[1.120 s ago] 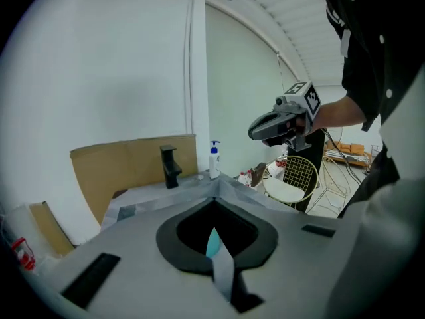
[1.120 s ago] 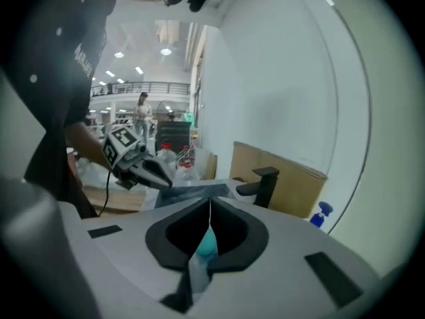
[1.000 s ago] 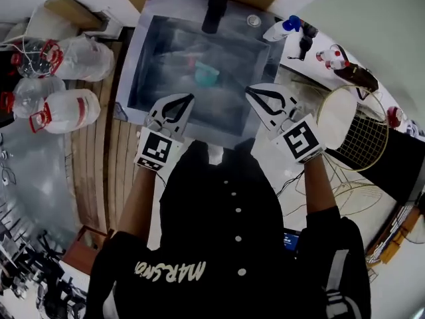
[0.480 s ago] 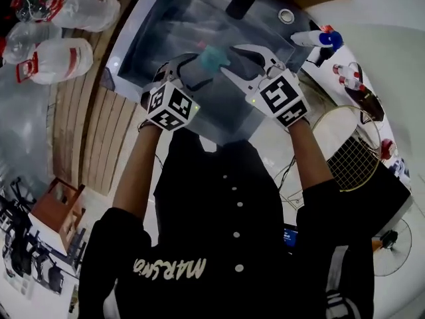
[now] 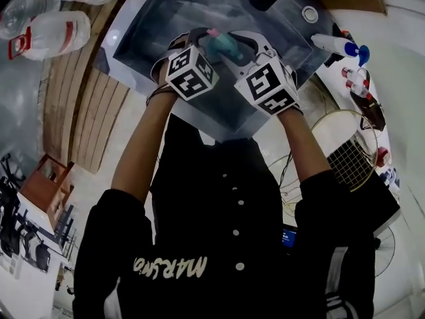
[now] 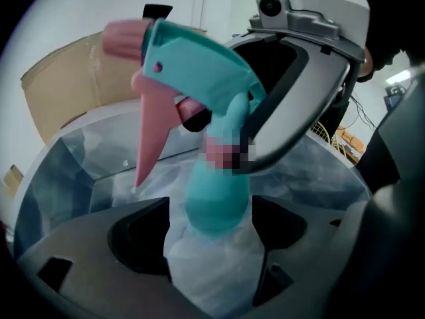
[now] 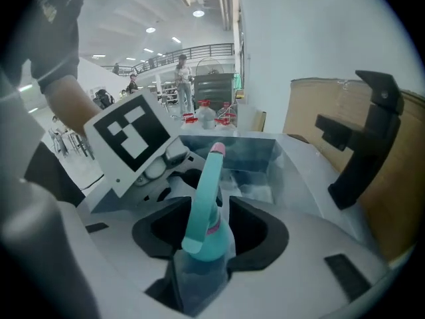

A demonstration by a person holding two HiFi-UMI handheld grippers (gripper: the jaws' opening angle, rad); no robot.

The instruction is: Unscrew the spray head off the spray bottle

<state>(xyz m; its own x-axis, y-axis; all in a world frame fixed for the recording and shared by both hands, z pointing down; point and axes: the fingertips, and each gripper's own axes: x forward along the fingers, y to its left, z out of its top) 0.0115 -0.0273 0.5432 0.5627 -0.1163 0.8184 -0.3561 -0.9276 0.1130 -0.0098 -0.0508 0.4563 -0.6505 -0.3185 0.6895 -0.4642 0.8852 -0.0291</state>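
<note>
Spray bottle (image 5: 222, 45) in sink (image 5: 149, 25); left gripper (image 5: 189, 42) left, right gripper (image 5: 244, 45) right.

— What sort of place is this?
— A big open hall, more workshop than home. It has a high ceiling with round lights (image 7: 197, 12), a railed gallery (image 7: 199, 48), and people (image 7: 181, 72) standing about.
— And the sink (image 5: 159, 18)?
— It is steel, set in a white surface (image 5: 398, 58), with bare cardboard (image 7: 302, 105) behind it. There is plank flooring (image 5: 80, 111) beside it, with big water jugs (image 5: 50, 35). It looks like a mock-up station.

A steel sink (image 5: 153, 18) sits in a white counter (image 5: 317, 62) beside slatted wood flooring (image 5: 80, 111).
</note>
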